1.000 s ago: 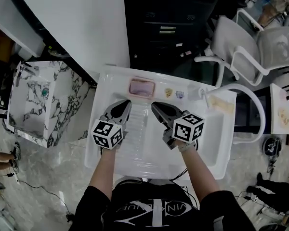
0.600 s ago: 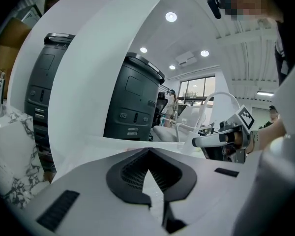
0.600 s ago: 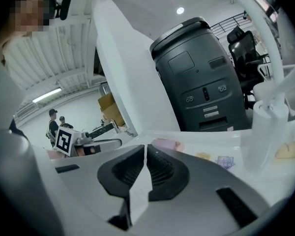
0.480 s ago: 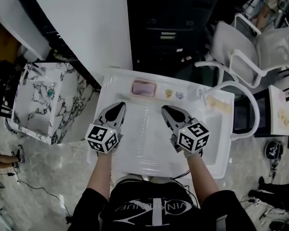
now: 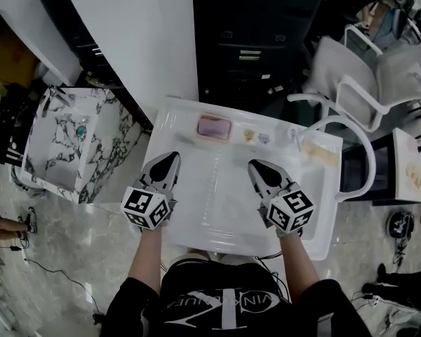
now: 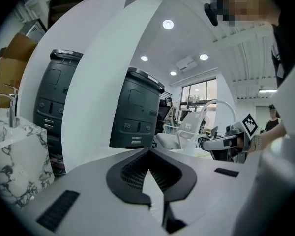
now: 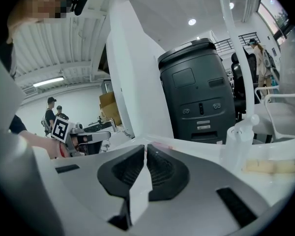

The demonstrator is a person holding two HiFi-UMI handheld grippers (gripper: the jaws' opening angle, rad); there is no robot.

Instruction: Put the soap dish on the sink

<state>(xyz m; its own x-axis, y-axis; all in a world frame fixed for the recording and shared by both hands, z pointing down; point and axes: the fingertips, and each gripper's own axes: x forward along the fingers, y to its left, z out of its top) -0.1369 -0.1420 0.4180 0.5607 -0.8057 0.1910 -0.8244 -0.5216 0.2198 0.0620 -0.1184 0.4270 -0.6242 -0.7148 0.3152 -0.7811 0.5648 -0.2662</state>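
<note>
Both jaws closed; soap dish (image 5: 214, 128) ahead, btwn.

White lettering is running across the chest of the person's black shirt (image 5: 223, 306) at the lower edge of the head view, but it is appearing upside down and too small to be read with certainty. The left marker cube (image 5: 147, 208) on the left gripper (image 5: 174, 157) and the right marker cube (image 5: 291, 210) on the right gripper (image 5: 252, 163) are displaying black-and-white square code patterns only, carrying no letters or digits. Each gripper view is showing the opposite cube's pattern at a distance, likewise without readable characters.
</note>
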